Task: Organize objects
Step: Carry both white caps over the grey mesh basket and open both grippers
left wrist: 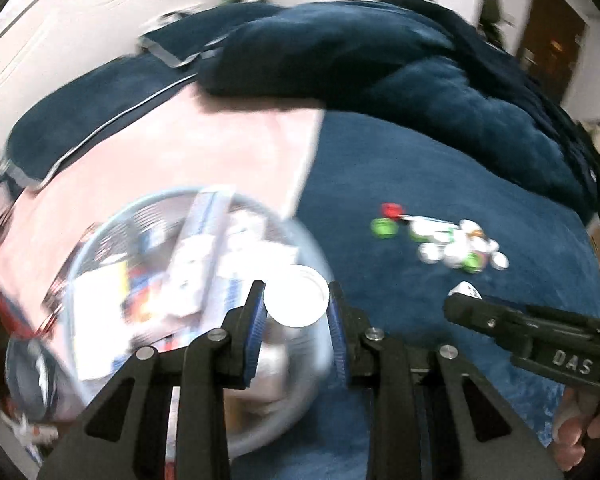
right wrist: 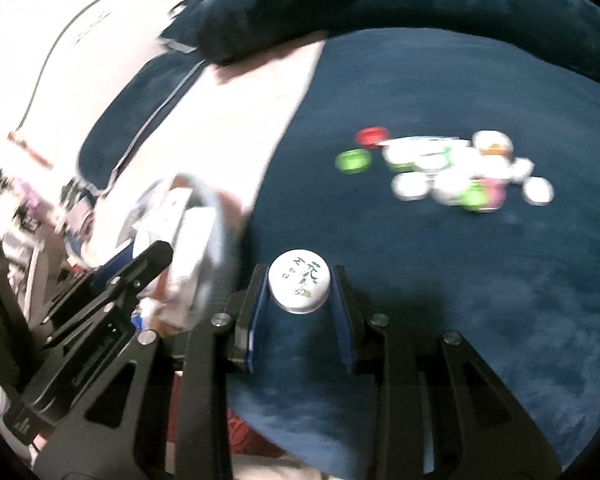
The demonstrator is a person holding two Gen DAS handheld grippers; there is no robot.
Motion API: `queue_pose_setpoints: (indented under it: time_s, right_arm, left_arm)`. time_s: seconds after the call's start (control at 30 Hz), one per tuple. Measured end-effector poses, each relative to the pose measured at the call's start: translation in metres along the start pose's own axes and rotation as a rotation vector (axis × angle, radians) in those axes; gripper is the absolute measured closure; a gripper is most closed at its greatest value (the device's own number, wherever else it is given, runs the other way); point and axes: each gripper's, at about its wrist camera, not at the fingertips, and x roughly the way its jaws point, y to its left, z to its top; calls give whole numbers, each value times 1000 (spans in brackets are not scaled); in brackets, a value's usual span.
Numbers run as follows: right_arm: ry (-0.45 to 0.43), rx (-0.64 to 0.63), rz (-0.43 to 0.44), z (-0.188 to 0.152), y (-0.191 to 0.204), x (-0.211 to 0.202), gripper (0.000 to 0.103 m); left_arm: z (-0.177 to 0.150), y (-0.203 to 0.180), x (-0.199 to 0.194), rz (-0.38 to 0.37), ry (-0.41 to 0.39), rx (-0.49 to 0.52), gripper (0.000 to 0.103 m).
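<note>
Left gripper (left wrist: 297,304) clamped on a plain white round tin (left wrist: 296,297), pads pressed to either side, held over a clear round basin (left wrist: 308,240) heaped with blurred white cartons and packets (left wrist: 204,248). Right gripper (right wrist: 300,286) likewise clenched on a small white round tin with green lettering on its lid (right wrist: 300,285), held above a dark blue plush blanket (right wrist: 440,88). Seen also at the right of the left wrist view as a black jaw (left wrist: 480,312), with part of a hand (left wrist: 580,428) under it. Further out on the blanket, a loose cluster of small tins (right wrist: 452,176), white, green and pink, with a red one (right wrist: 373,136) and a green one (right wrist: 354,161) at its left end. Left of the blanket, a pale pink sheet (left wrist: 188,148) beneath the basin. Beyond, dark blue pillows (left wrist: 332,52). All blurred.
</note>
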Motion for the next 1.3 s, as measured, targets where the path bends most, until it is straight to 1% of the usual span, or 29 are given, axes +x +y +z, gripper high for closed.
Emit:
queue_pose_setpoints:
  time_s: [0.1, 0.23, 0.3, 0.33, 0.37, 0.4, 0.43, 0.47, 0.5, 0.53, 0.6, 0.67, 0.7, 0.73, 0.8, 0.83, 0.87, 0.93, 1.03, 1.13, 1.3]
  right_arm:
    - [33, -56, 60, -8, 38, 18, 72]
    - [68, -112, 116, -19, 76, 39, 72]
    - [87, -128, 132, -25, 89, 47, 72]
    - [93, -131, 137, -26, 92, 51, 72]
    - [97, -134, 145, -28, 96, 53, 72]
    - [99, -137, 154, -28, 99, 55, 72]
    - [98, -141, 159, -28, 102, 57, 72]
    - [97, -145, 164, -27, 105, 59, 71]
    - [93, -144, 177, -27, 108, 59, 71]
    - [92, -148, 180, -27, 111, 60, 71]
    - [86, -163, 188, -26, 116, 62, 71]
    - [87, -170, 207, -27, 119, 64, 71]
    - [86, -177, 230, -27, 121, 65, 71]
    - [89, -181, 234, -26, 123, 66, 70]
    - [92, -175, 217, -24, 122, 69, 49]
    - [83, -164, 211, -24, 121, 68, 32]
    - [71, -152, 204, -23, 119, 67, 23]
    - [60, -137, 175, -21, 114, 64, 18]
    - [52, -139, 113, -19, 105, 61, 18]
    - [47, -142, 44, -19, 95, 60, 8]
    - [57, -119, 7, -21, 76, 57, 7]
  left_arm:
    - [-9, 41, -8, 23, 15, -81, 72]
    - [-25, 83, -5, 55, 80, -152, 72]
    - [-29, 94, 0, 46, 104, -174, 72]
    - [-31, 100, 3, 29, 116, -185, 72]
    - [-33, 104, 3, 18, 120, -197, 68]
    - [-34, 107, 0, 19, 115, -206, 46]
    - [-37, 109, -7, 33, 93, -218, 33]
    - [-37, 114, -14, 67, 67, -231, 23]
    - [-38, 120, -22, 93, 34, -248, 20]
    - [-38, 128, -31, 98, -3, -278, 18]
    - [-40, 141, -45, 122, -48, -327, 9]
    - [-45, 154, -54, 188, -79, -359, 7]
    - [-47, 158, -57, 209, -83, -366, 6]
    - [-50, 164, -57, 224, -77, -376, 6]
    - [-54, 170, -54, 231, -56, -390, 6]
    - [-54, 172, -52, 235, -45, -392, 6]
    - [-55, 173, -50, 243, -37, -389, 6]
    - [-55, 170, -49, 264, -30, -370, 5]
    - [-55, 165, -49, 276, -22, -337, 4]
    - [-54, 157, -46, 278, -8, -313, 4]
    - [-49, 140, -43, 277, -1, -270, 3]
